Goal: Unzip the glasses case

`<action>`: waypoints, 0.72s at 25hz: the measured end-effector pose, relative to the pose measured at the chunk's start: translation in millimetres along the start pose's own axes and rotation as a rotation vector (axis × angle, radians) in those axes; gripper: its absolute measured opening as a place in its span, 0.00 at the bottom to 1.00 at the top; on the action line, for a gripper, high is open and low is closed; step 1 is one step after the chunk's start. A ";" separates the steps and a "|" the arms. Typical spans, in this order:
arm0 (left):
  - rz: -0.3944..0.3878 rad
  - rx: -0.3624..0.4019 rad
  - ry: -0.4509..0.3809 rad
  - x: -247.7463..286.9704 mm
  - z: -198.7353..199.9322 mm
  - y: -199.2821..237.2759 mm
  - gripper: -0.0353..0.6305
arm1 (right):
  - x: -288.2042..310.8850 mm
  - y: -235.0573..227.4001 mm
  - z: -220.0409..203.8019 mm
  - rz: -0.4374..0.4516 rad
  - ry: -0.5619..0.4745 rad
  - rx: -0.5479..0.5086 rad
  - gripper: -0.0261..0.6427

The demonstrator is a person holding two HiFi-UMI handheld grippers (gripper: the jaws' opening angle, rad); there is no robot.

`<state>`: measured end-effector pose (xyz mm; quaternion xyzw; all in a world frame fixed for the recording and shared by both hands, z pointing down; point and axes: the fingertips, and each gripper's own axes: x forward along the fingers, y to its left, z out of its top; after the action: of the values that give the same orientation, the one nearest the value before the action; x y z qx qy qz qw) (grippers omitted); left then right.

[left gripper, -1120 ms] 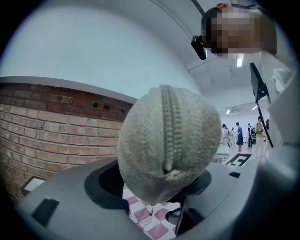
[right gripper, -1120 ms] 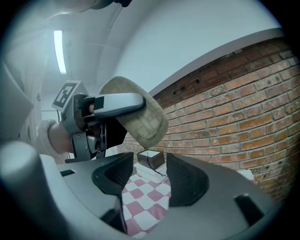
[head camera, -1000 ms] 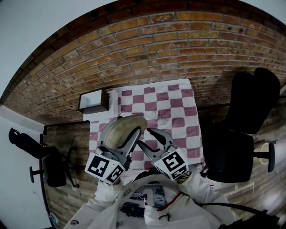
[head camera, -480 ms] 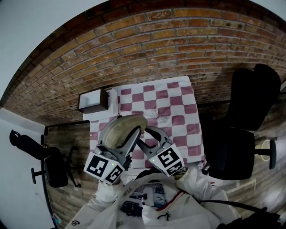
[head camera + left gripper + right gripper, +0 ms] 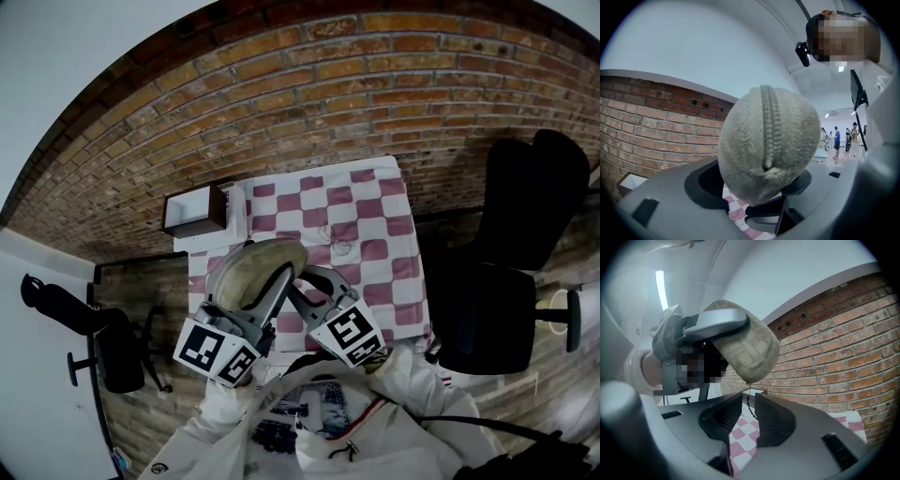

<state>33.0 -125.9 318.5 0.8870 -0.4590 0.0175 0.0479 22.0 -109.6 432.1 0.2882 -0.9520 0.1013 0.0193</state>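
Glasses case (image 5: 768, 140) sat clenched in my left tongs (image 5: 757, 183) so my just-closing right tongs (image 5: 748, 397) straddled its pull cord (image 5: 749, 411), unpinched

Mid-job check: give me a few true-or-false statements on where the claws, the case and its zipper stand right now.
1. The left claw holds the glasses case above the tablecloth. True.
2. The zipper gapes open. False: it looks closed along the length that shows.
3. The right claw is wide open and clear of the case. False: its jaws have just been closing and stand narrowly apart round the pull cord.
4. The tablecloth is checked. True.
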 end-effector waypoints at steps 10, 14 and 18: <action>0.010 0.005 -0.004 -2.0 2.1 3.7 0.48 | 3.2 3.2 -0.7 0.013 0.005 -0.003 0.13; 0.015 0.010 -0.005 -3.1 3.3 5.5 0.48 | 4.6 4.5 -0.6 0.015 0.006 -0.005 0.12; 0.022 0.013 -0.003 -4.4 3.5 7.2 0.48 | 5.1 4.9 -1.4 0.015 0.010 -0.005 0.11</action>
<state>24.6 -126.8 315.2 0.8822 -0.4686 0.0194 0.0414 15.0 -108.1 433.0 0.2807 -0.9543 0.1003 0.0239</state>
